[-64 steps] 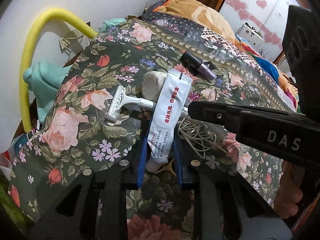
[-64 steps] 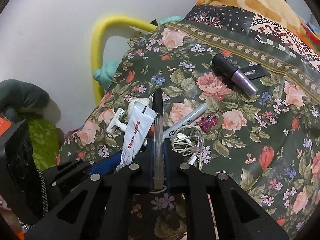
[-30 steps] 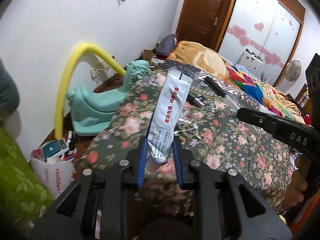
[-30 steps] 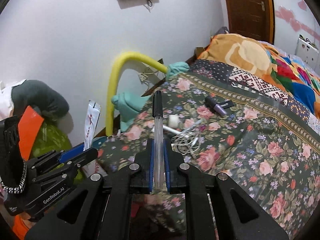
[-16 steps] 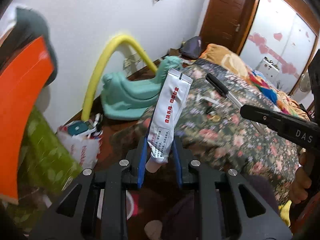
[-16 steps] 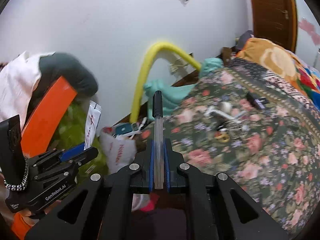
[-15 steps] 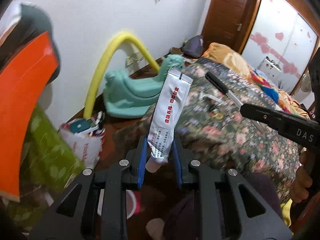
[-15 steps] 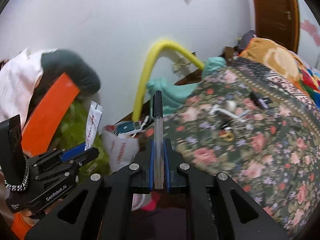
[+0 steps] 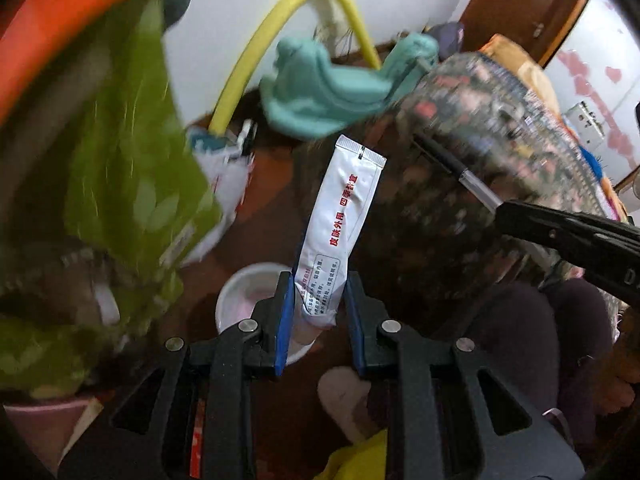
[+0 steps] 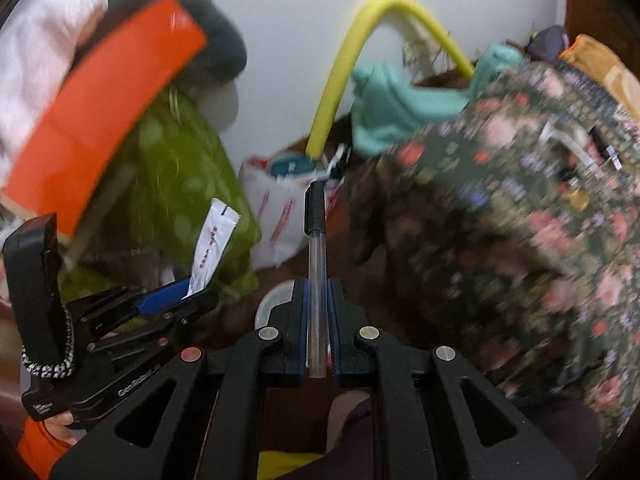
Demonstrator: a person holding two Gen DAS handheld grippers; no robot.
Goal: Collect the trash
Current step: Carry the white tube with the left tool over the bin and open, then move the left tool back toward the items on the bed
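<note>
My left gripper (image 9: 318, 300) is shut on a white ointment tube (image 9: 336, 232) with red print, held upright above a white round bin (image 9: 244, 300) on the dark floor. My right gripper (image 10: 318, 304) is shut on a clear pen with a black cap (image 10: 317, 248), which points forward over the same bin (image 10: 276, 300). The pen and the right gripper also show at the right of the left wrist view (image 9: 460, 172). The left gripper and its tube show at the left of the right wrist view (image 10: 212, 240).
The bed with a floral cover (image 10: 520, 220) is on the right. A green patterned cloth (image 9: 132, 160), an orange panel (image 10: 104, 108), a white plastic bag (image 10: 280, 208), a teal toy (image 9: 332, 88) and a yellow hoop (image 9: 280, 20) lie around the bin.
Both grippers have swung down and left, away from the bed, with the tube and the pen still in them. The white bin on the floor has come into view below them.
</note>
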